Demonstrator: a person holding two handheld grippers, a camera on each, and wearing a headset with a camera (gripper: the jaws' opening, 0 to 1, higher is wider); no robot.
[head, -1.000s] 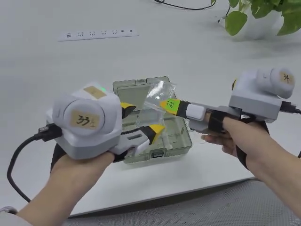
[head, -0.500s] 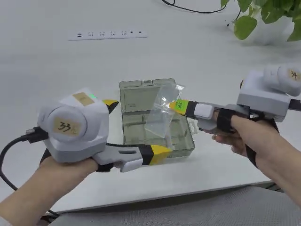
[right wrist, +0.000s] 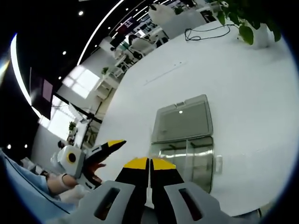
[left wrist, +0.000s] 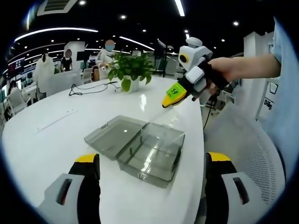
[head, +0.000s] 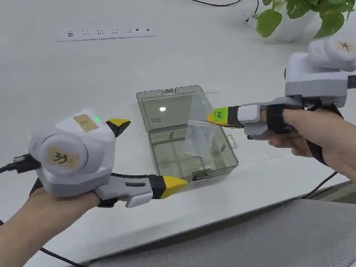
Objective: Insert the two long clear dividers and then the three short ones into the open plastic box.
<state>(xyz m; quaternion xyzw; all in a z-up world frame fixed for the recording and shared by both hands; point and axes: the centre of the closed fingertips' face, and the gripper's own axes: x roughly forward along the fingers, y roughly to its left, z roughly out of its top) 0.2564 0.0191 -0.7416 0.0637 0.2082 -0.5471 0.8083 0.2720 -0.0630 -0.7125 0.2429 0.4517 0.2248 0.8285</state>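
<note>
The white table point(head: 67, 67) carries the open plastic box point(head: 214, 171) near its front edge, with the lid point(head: 164, 108) laid flat behind the base. The left gripper point(head: 147, 153) has drawn back since a second ago: then its jaws reached in over the box beside the divider, now they stand spread wide, short of the box's near left corner and holding nothing. The hand under it is turned so that one jaw is farther from the person and one nearer. In the left gripper view the box point(left wrist: 154, 154) lies ahead, between the spread jaws. The right gripper point(head: 214, 115) reaches in from the right, roughly level, fist wrapped around its handle. Its jaws pinch the upper edge of a clear divider point(head: 203, 133). The divider now hangs steeper and lower, its bottom edge down inside the box base.
</note>
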